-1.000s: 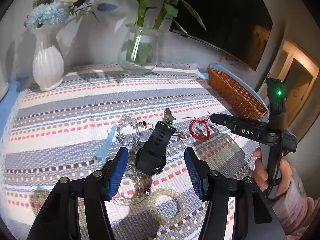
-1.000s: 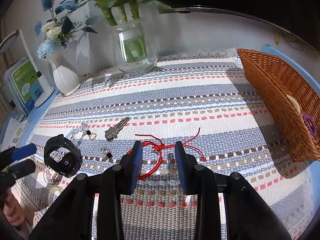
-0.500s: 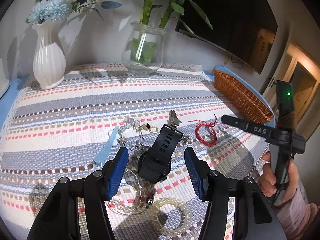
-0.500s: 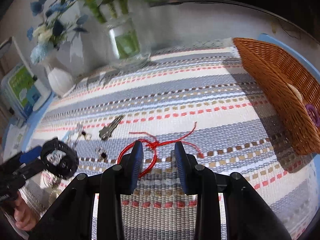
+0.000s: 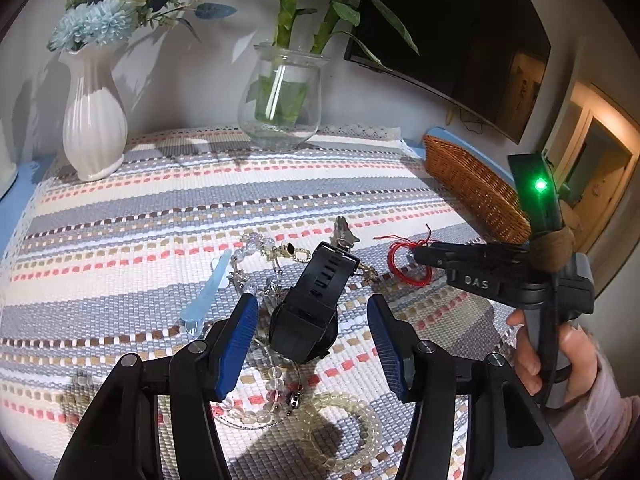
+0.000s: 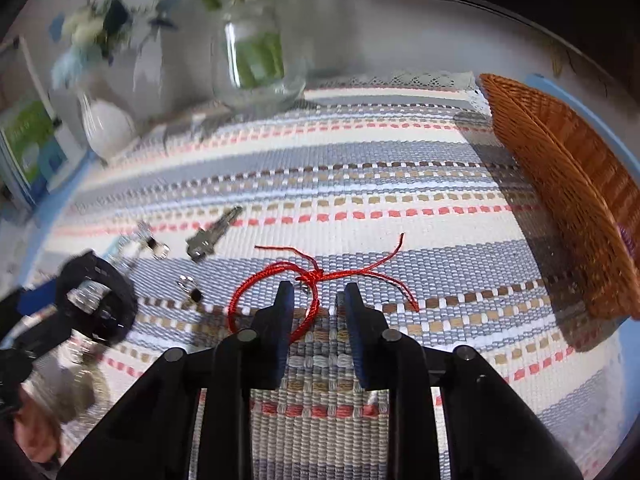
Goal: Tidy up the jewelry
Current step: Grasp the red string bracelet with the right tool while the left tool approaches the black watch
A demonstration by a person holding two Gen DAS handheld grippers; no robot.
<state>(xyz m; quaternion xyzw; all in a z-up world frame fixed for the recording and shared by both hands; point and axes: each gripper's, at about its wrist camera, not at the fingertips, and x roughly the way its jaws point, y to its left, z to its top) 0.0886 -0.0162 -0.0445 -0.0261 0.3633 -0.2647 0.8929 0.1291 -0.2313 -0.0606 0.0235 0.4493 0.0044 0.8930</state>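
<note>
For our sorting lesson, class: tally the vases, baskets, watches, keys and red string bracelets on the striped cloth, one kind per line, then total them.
Vases: 2, a white vase and a glass vase
Basket: 1
Watch: 1
Key: 1
Red string bracelet: 1
Total: 6

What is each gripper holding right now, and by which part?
Nothing yet. The left gripper stands open around the watch. The right gripper, just closing, straddles the red string near its knot, not pinching it.
</note>
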